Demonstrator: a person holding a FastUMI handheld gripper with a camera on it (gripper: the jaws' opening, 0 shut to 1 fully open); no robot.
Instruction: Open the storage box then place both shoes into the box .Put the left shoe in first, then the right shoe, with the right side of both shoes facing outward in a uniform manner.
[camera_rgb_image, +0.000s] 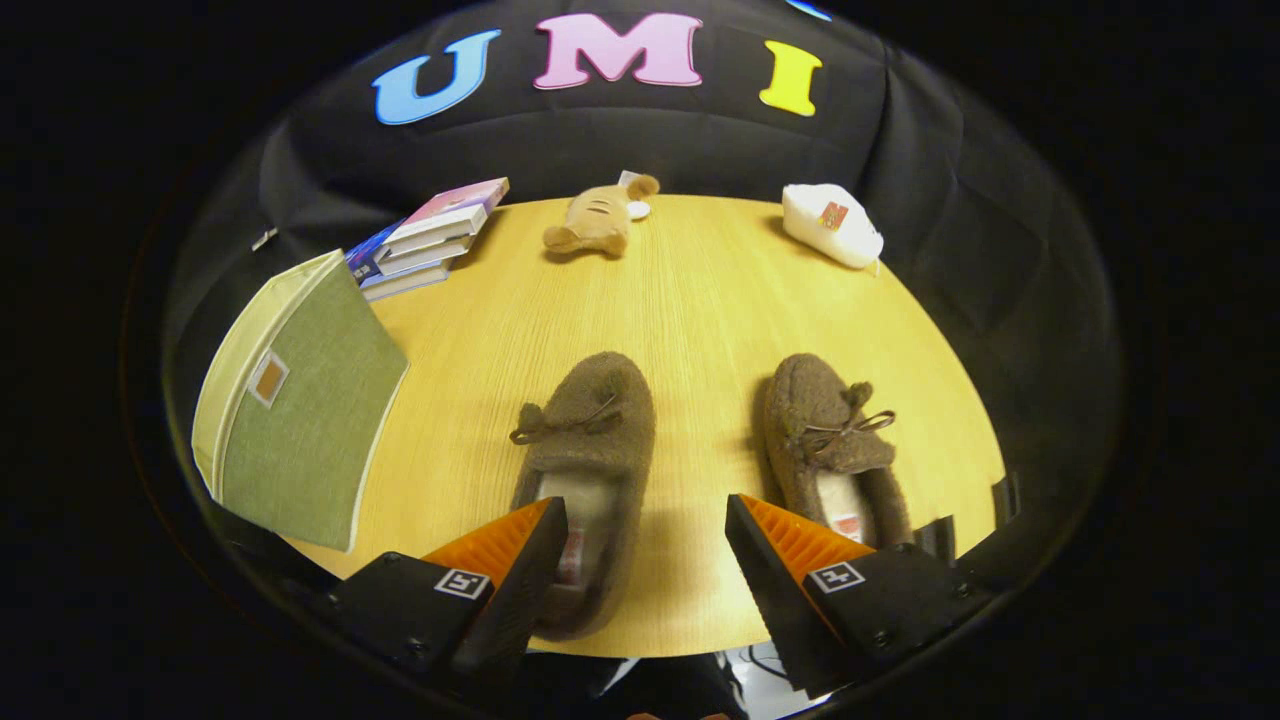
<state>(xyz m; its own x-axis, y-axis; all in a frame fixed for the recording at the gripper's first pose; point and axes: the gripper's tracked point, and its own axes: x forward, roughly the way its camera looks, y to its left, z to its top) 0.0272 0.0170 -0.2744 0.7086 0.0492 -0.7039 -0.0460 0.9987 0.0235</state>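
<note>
We see our gripper (645, 560), fingers apart, empty; green storage box (300, 400) at ten o'clock stays closed (both slippers (590, 450) unpacked).

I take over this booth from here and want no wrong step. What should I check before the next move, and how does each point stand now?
1. Tool open and holding nothing: ok.
2. Green storage box opened: not ok, lid looks closed.
3. Both shoes on the table within sight: ok, left shoe and right shoe lie side by side.
4. Shoes untouched by the fingers: cannot tell.
5. Path to box free: ok; books lie beyond it.
</note>
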